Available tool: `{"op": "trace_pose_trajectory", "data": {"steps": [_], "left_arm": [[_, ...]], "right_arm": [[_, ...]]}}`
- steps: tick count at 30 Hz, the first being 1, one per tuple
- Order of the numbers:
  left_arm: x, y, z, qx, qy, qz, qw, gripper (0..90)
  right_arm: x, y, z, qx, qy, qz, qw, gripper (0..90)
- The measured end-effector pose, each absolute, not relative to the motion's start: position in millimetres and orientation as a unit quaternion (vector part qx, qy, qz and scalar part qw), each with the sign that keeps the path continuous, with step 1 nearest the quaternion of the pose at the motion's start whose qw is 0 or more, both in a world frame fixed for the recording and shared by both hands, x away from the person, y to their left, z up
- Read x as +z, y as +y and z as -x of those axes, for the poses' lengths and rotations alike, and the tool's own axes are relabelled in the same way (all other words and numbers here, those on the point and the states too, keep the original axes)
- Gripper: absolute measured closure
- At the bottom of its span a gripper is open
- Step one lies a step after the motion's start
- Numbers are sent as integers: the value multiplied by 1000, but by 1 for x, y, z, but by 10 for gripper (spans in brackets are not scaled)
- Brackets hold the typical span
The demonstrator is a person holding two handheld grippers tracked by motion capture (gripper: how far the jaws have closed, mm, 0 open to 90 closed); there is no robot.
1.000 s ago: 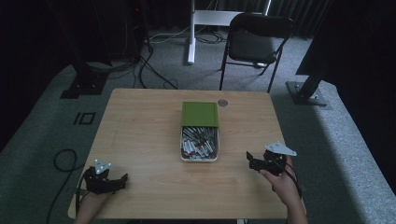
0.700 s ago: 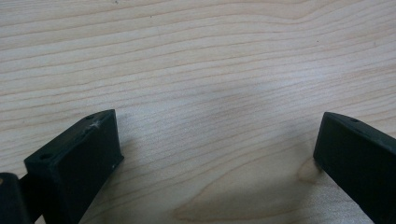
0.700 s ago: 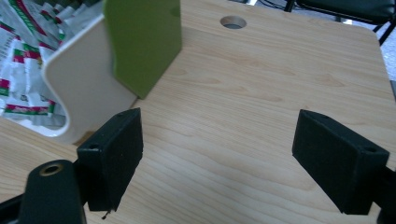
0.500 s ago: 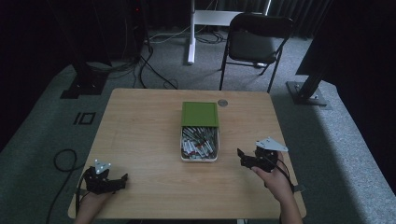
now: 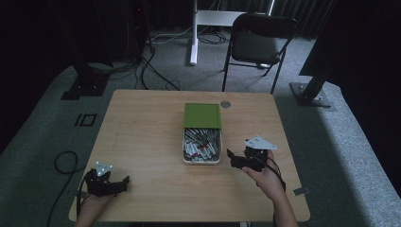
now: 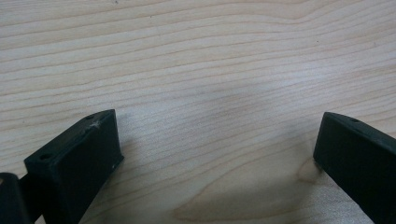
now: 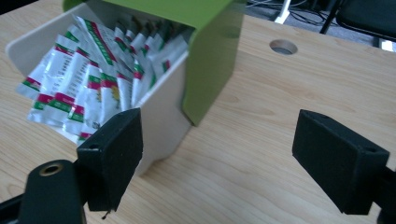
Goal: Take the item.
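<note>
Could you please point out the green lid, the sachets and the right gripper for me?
Green lid (image 5: 202, 115), high view, middle of its top face.
Sachets (image 7: 88, 74), right gripper view, on one sachet in the box.
Right gripper (image 5: 230, 158), high view, midway between its fingertips.

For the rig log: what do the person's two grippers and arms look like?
Both grippers, left gripper and right gripper, are black with two blocky, flat-faced jaws, each with a small hole near the tip. Each carries a grey three-cornered plate on top and trails a black cable. The forearms are bare, no sleeves visible.
</note>
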State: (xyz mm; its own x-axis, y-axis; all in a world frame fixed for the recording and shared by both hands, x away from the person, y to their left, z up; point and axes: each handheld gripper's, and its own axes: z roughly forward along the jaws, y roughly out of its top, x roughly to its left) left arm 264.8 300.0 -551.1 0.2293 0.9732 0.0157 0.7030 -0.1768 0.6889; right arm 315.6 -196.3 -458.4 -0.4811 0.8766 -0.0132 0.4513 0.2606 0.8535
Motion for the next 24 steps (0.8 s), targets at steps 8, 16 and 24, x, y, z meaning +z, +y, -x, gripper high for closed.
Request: {"op": "trace_pose_trajectory", "data": {"steps": [8,16,24], "left_arm": [[-551,300,-265,236,574,-730,286,14],[-551,300,-265,236,574,-730,286,14],[-551,300,-265,236,574,-730,286,14]], "right_arm": [[-457,-177,-318,423,762,-423,247,164],[-456,-163,-318,426,770,-407,245,188],[-458,-150,-318,429,776,-396,239,221]]}}
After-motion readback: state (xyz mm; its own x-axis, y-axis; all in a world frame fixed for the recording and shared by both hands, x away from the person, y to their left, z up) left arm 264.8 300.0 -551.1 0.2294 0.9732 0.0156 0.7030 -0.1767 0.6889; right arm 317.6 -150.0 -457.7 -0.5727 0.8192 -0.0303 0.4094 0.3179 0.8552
